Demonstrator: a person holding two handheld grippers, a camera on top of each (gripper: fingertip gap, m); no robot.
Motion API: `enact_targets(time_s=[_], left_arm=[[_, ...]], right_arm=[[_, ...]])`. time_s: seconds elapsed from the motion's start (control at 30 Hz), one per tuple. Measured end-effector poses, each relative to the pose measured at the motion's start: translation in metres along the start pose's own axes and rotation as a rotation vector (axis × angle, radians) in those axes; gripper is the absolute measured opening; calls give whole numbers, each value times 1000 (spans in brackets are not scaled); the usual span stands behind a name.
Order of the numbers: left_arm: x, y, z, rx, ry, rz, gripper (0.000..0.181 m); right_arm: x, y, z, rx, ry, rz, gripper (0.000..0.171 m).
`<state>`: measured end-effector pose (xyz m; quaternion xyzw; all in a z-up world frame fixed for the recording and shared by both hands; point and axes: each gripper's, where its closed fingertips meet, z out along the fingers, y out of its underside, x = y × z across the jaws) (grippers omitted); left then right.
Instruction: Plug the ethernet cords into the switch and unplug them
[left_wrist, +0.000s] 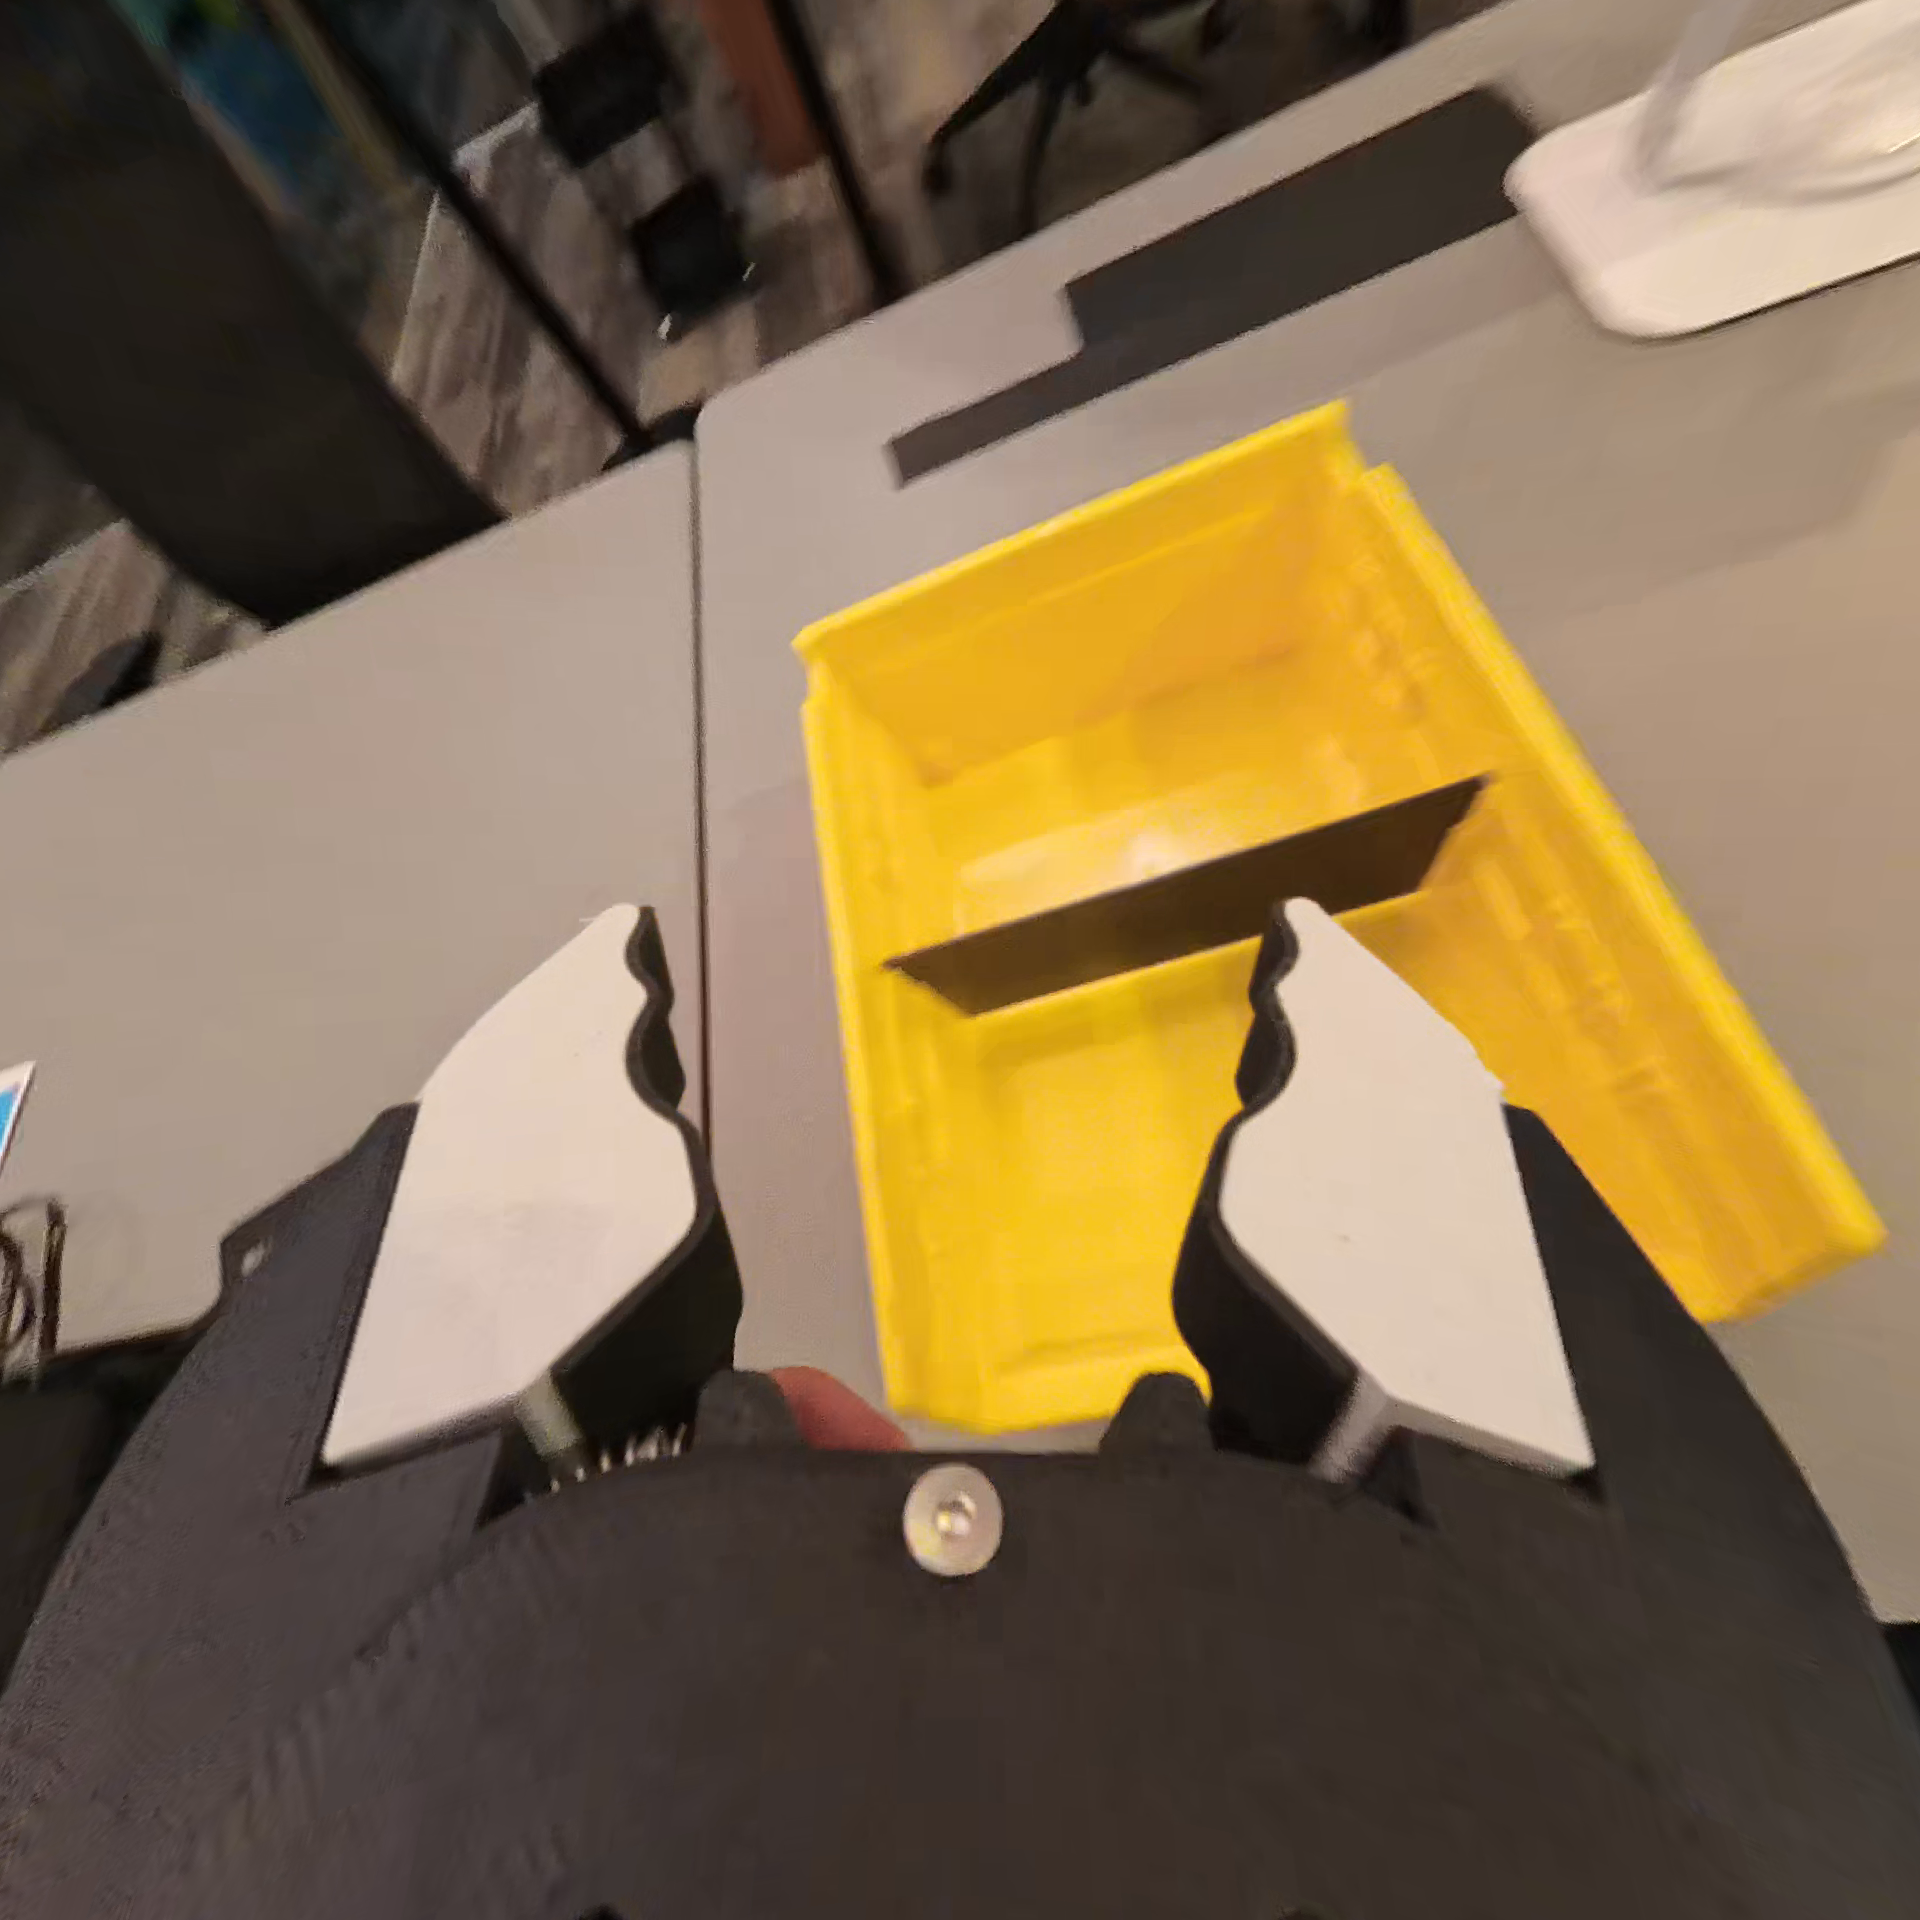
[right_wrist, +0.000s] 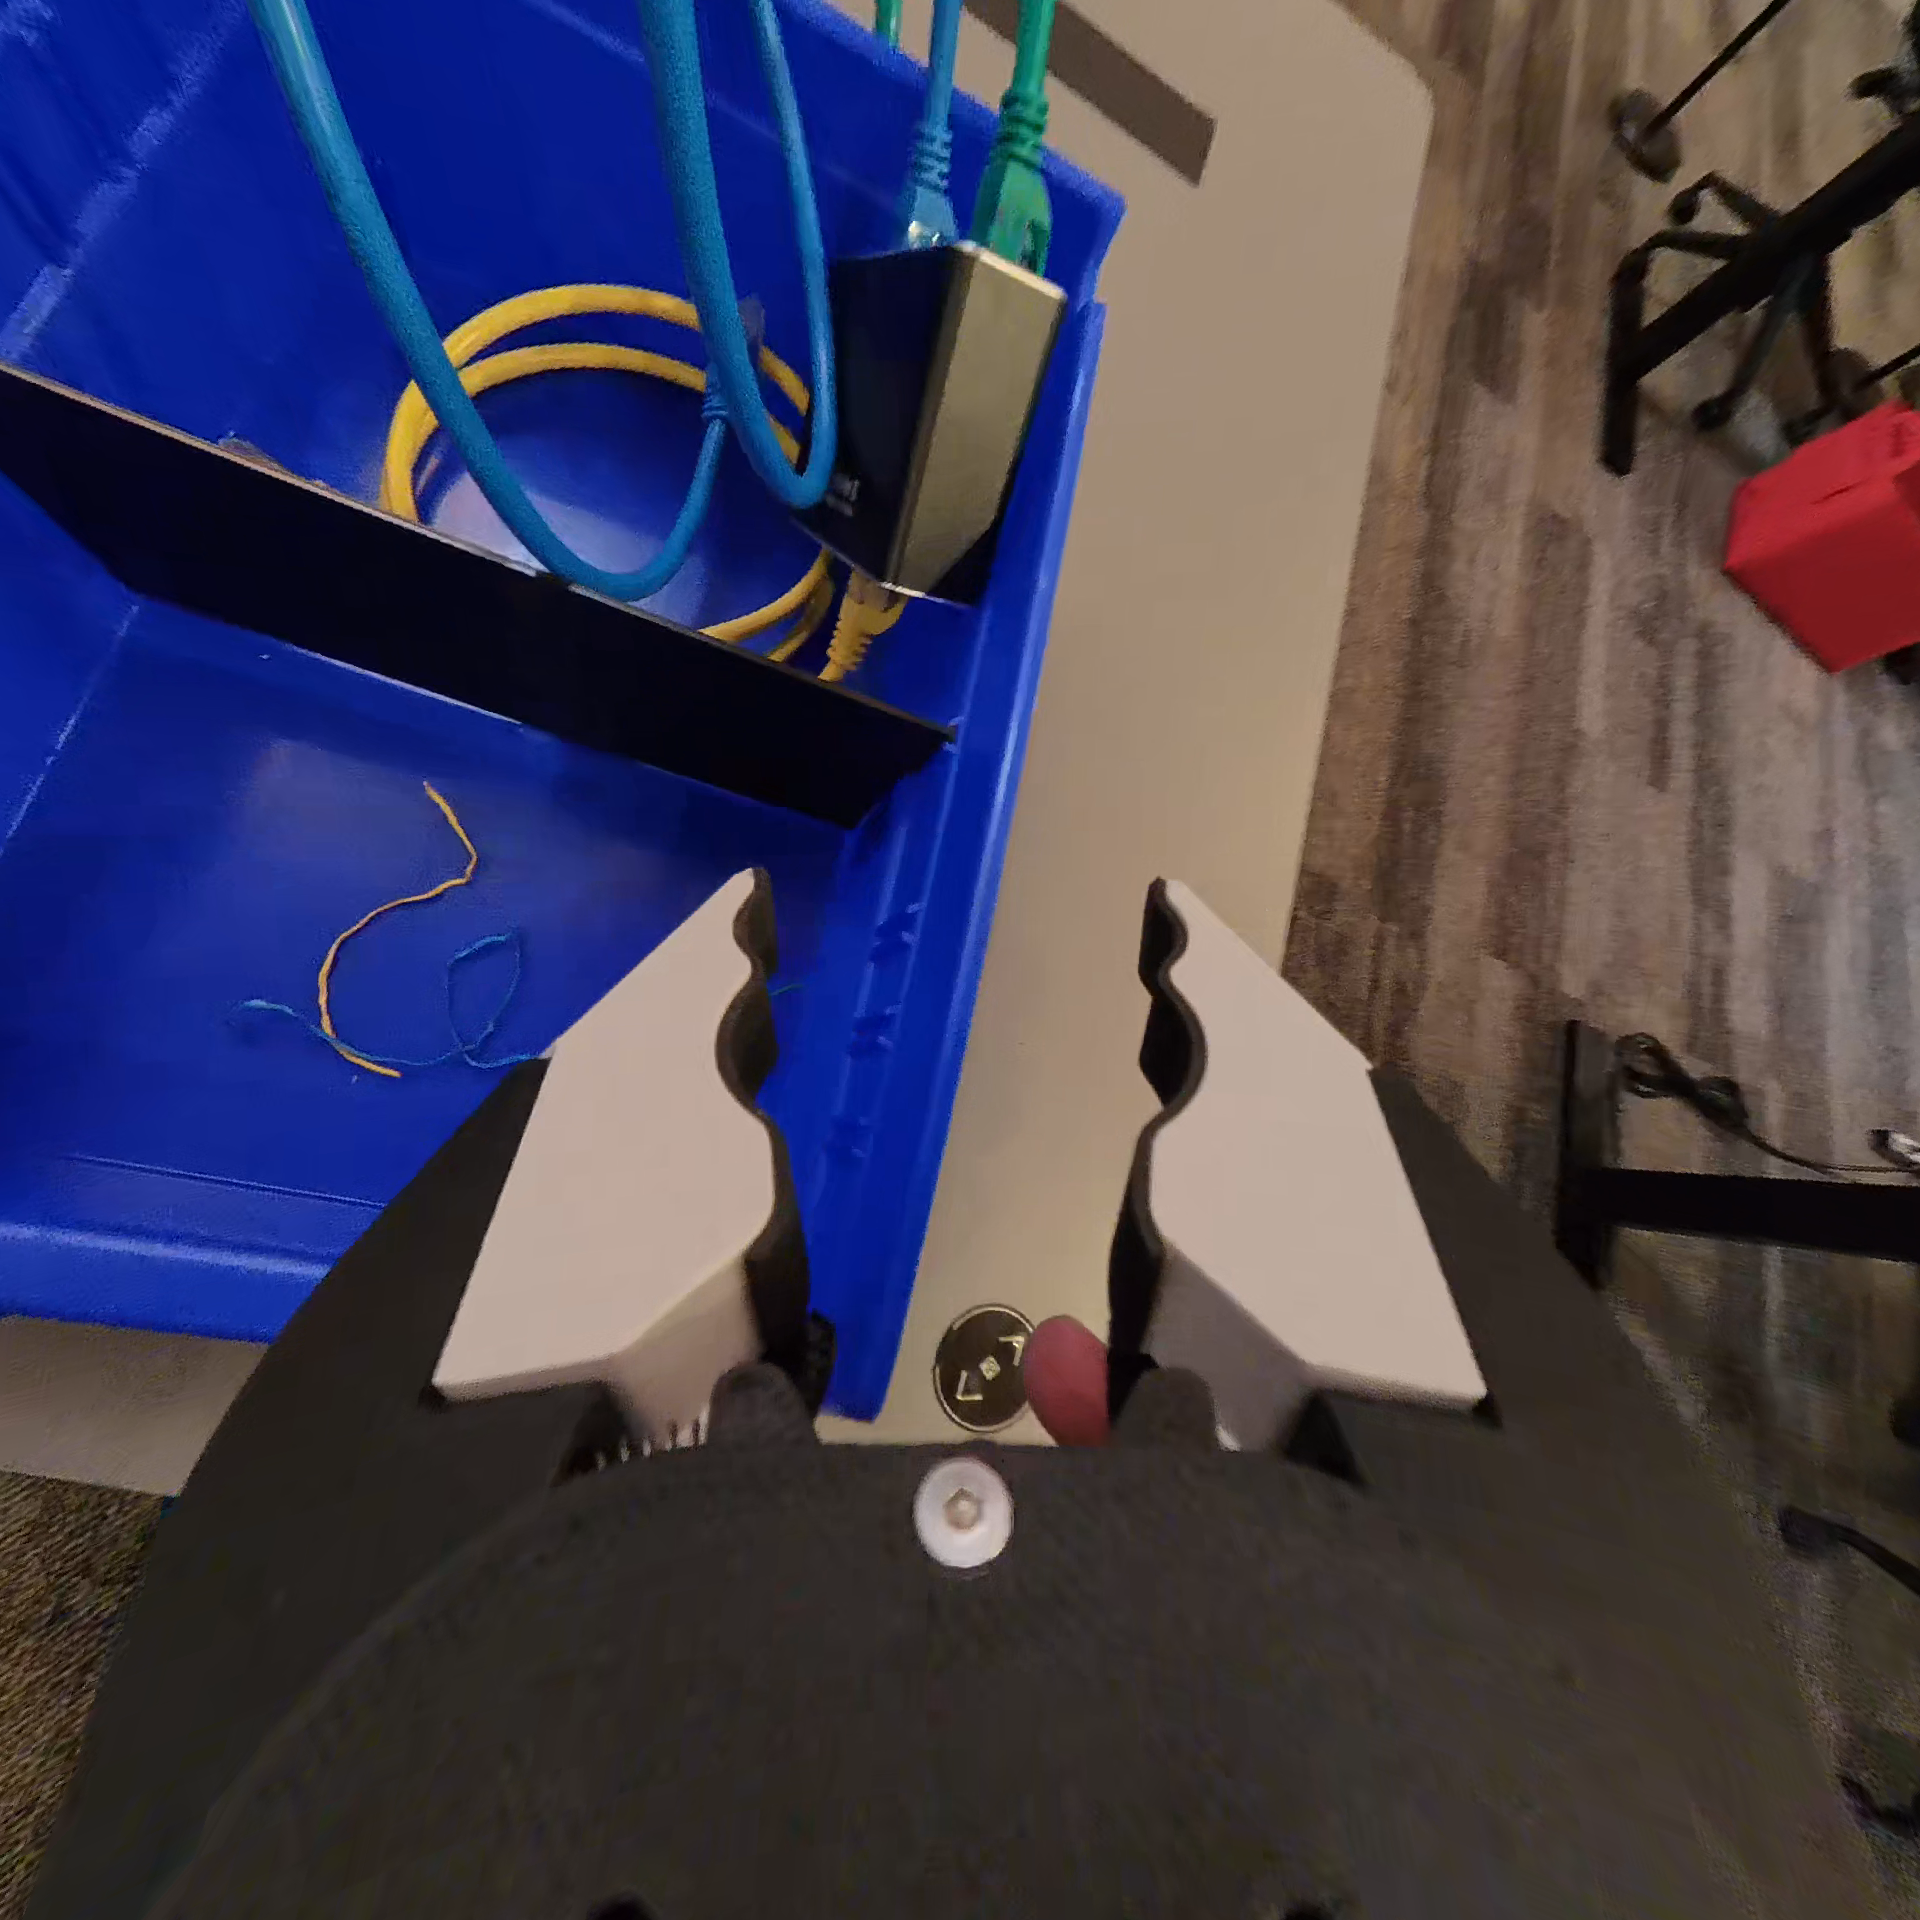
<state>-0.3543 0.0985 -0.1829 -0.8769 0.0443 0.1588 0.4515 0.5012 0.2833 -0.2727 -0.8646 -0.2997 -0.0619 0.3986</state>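
- Left wrist view: left tongs (left_wrist: 961, 925) spread wide, nothing between them, hanging over the grey worktop (left_wrist: 343, 831) at the near left edge of a yellow bin (left_wrist: 1558, 1039).
- Yellow bin has a black divider (left_wrist: 1184, 904) across its middle; both compartments look bare, though the picture is blurred. No switch or cords show in this view.
- White base of something (left_wrist: 1704, 218) stands well apart at the far right of the worktop.
- Right wrist view: right tongs (right_wrist: 956, 894) also spread and holding nothing, straddling the right wall of a blue bin (right_wrist: 935, 935).
- Switch (right_wrist: 925, 416), a small dark box with a metallic side, sits in the far compartment against the bin's right wall, beyond a black divider (right_wrist: 468, 603).
- Its long axis runs near-to-far along that wall, tipped up; the far end face carries the ports.
- Blue cord (right_wrist: 930, 156) and green cord (right_wrist: 1023, 145) are seated in that far end. Yellow cord (right_wrist: 582, 343) lies coiled on the bin floor, its plug (right_wrist: 862, 634) at the switch's near end; seated or not, cannot tell.
- Loose threads (right_wrist: 395, 956) lie in the near compartment.
- Judgement: at least two cords are plugged, so plugging is partly or wholly done; unplugging remains, and neither pair of tongs is yet at a plug.
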Motion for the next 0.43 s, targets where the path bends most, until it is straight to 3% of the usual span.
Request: enact_targets(time_s=[0.03,0.13,0.2,0.27,0.33,0.43], left_arm=[[-11,13,3,-26,-12,-25,107],[-29,51,17,-87,8,-142,115],[-32,80,30,-157,33,-183,120],[-36,106,42,-222,27,-186,120],[-35,131,52,-290,49,-218,115],[-26,150,60,-338,106,-224,97]], right_arm=[[-3,3,5,-6,-17,7,66],[-15,11,17,-28,-81,16,55],[-22,11,23,-16,-96,9,57],[-21,9,22,-1,-88,17,45],[-24,6,20,13,-111,42,27],[-32,4,22,9,-136,22,32]])
